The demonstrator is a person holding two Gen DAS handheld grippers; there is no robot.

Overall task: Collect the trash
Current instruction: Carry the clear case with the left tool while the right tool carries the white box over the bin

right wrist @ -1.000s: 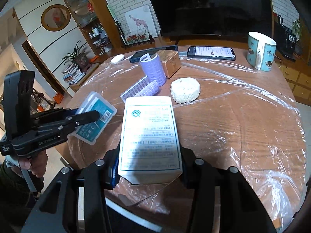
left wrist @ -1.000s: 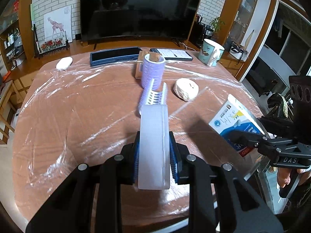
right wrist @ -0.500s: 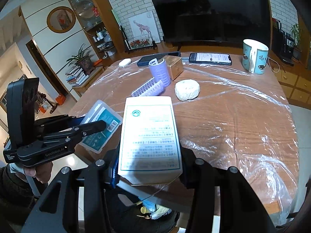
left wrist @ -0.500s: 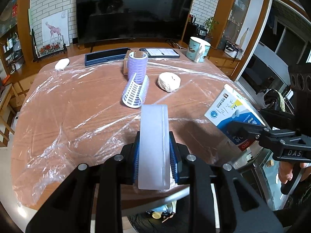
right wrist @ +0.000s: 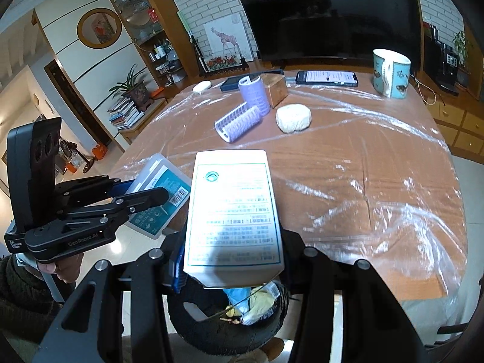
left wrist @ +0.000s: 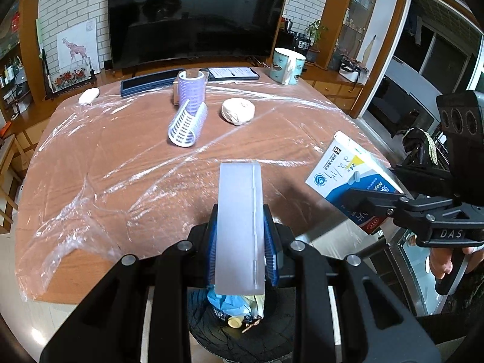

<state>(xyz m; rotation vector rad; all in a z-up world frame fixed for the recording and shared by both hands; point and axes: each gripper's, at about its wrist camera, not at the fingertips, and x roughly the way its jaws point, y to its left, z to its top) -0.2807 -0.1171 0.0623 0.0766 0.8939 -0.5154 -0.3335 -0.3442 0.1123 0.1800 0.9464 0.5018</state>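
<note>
My left gripper (left wrist: pixel 240 242) is shut on a flat translucent plastic floss case (left wrist: pixel 239 227), seen from the side with its teal label in the right wrist view (right wrist: pixel 160 193). My right gripper (right wrist: pixel 233 260) is shut on a white and blue medicine carton (right wrist: pixel 233 211), which also shows in the left wrist view (left wrist: pixel 351 175). Both are held off the table's near edge, above a black-lined trash bin (left wrist: pixel 236 332) that holds blue and yellow scraps; the bin also shows in the right wrist view (right wrist: pixel 224 326).
The plastic-covered wooden table (left wrist: pixel 121 166) carries two purple hair rollers (left wrist: pixel 189 118), a white round lump (left wrist: pixel 238 111), a small wooden box (right wrist: pixel 275 90), a phone (right wrist: pixel 326 78), a mug (right wrist: pixel 390 72), a dark case (left wrist: pixel 148 81) and a white mouse (left wrist: pixel 88 95). A TV stands behind.
Both grippers have pulled back from over the table with their items. They now hang beyond the near edge, and the trash bin has come into view beneath them.
</note>
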